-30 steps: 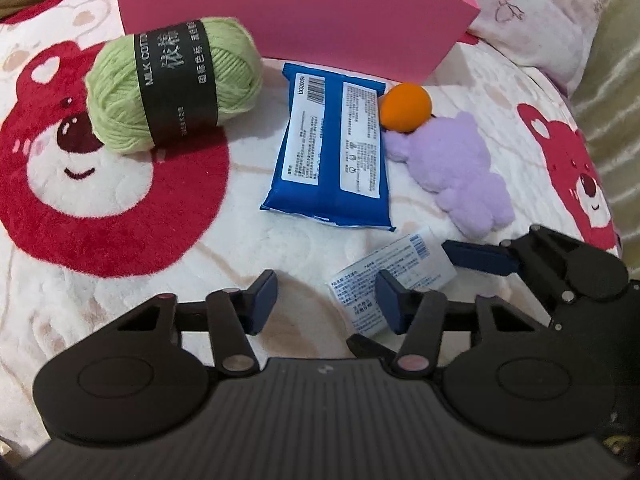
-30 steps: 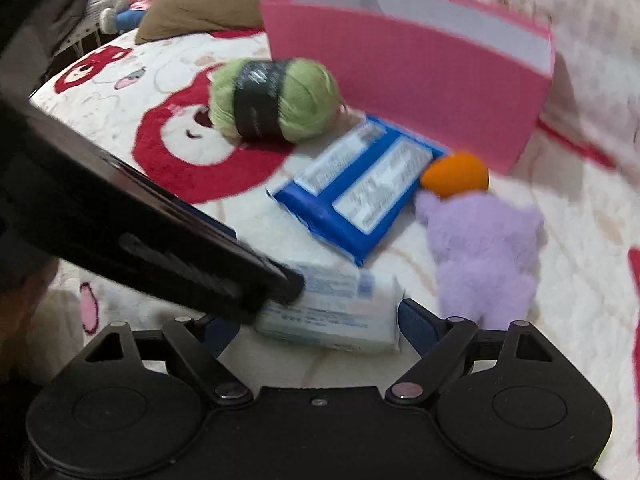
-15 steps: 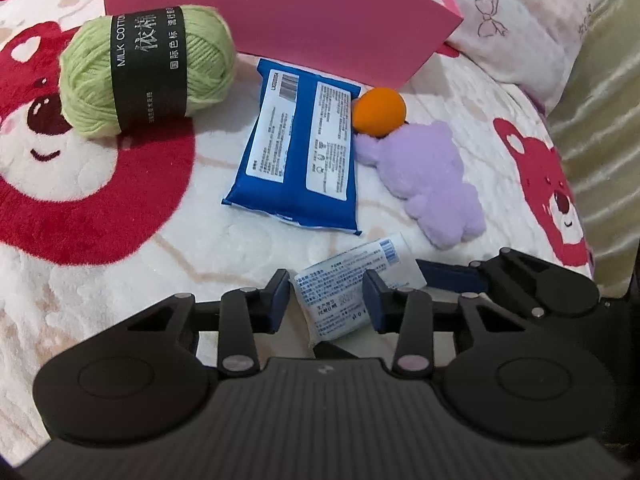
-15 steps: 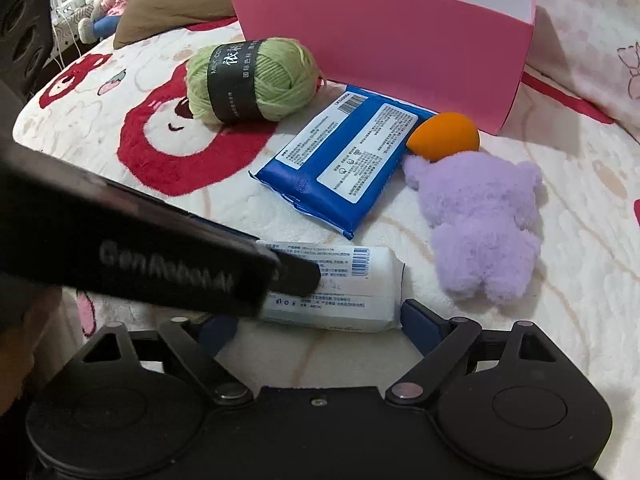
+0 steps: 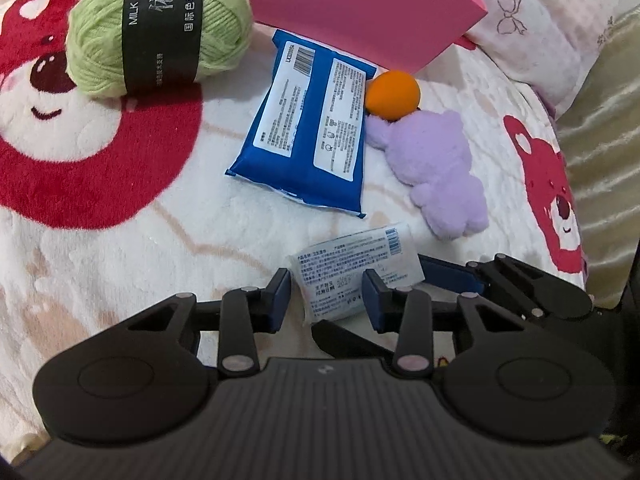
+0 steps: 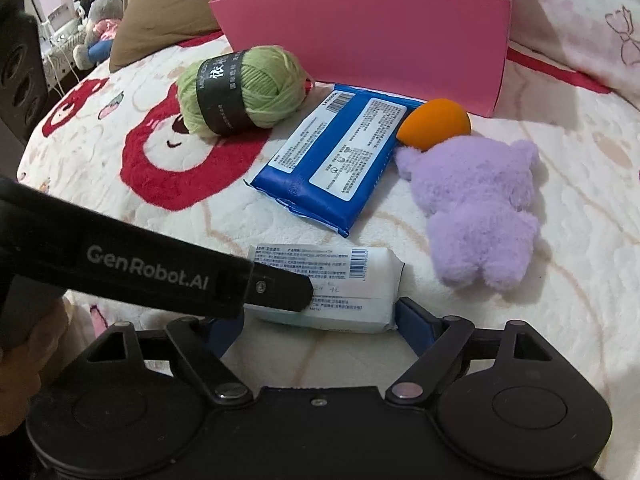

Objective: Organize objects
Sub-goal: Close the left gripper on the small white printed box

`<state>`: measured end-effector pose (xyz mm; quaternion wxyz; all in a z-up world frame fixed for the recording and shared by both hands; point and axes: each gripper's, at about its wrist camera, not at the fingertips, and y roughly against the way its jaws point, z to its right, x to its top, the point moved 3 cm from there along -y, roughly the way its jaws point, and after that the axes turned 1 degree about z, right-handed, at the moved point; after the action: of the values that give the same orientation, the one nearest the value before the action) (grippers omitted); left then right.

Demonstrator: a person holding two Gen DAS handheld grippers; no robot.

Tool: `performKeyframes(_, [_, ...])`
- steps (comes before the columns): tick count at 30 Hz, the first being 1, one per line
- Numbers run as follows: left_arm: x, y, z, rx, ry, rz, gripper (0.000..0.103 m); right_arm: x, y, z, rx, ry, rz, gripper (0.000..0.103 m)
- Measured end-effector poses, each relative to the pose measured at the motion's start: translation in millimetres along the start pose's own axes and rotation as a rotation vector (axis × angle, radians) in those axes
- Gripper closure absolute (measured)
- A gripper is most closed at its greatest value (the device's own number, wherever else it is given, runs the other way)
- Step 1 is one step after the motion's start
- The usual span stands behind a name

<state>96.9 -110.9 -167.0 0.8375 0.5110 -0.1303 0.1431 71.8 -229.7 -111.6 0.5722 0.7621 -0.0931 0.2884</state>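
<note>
Both tools sit on the same white wipes pack (image 6: 326, 286), which lies flat on the bed blanket (image 5: 120, 248).

Left tool (image 5: 326, 298): the pack is directly between its fingers. It straddles the pack's near corner across the short side, with the rest of the pack running forward and to the right of the tool. The jaws are narrowed to a small gap. The right pad looks to be on the wrapper; the left pad sits at the edge. I can't confirm real squeeze from these views. In the right wrist view the left tool's finger lies over the pack's left end.

Right tool (image 6: 320, 322): the pack lies crosswise right in front of it, long axis spanning from one finger to the other. The jaws are wide and closing, with the pack between them. The right finger (image 6: 414, 324) is just at the pack's right end; the left finger is hidden behind the left tool, so contact is unclear.

My read: both hands are equally near, and the left is further into the grab. The pink box (image 6: 372, 36) sits open ahead of both tools, past the blue pack (image 6: 336, 160), green yarn (image 6: 240, 90), orange ball (image 6: 436, 122) and purple plush (image 6: 476, 208). It's the likely drop point.
</note>
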Motion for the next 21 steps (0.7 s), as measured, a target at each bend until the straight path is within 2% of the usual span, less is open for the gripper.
performKeyframes(3, [0,-1,3,0.001,0.006,0.004,0.066,-2,3,2,0.018,-0.018,0.020,0.018])
performKeyframes(6, [1,-2,8,0.014,-0.020,0.010,0.067,-6,5,-2,-0.002,0.016,0.039,0.025])
performKeyframes(8, [1,-1,11,0.017,-0.021,0.014,0.066,-7,8,3,0.013,-0.015,0.056,0.027])
performKeyframes(12, [-2,-1,19,0.018,-0.047,0.028,0.066,-6,13,17,0.049,-0.097,0.083,0.028])
performKeyframes(17, [-8,-1,27,0.039,-0.116,0.039,0.062,-10,11,12,0.040,-0.073,0.077,0.026])
performKeyframes(21, [-10,3,27,0.030,-0.125,0.044,0.061,-11,10,10,0.049,-0.070,0.075,0.022])
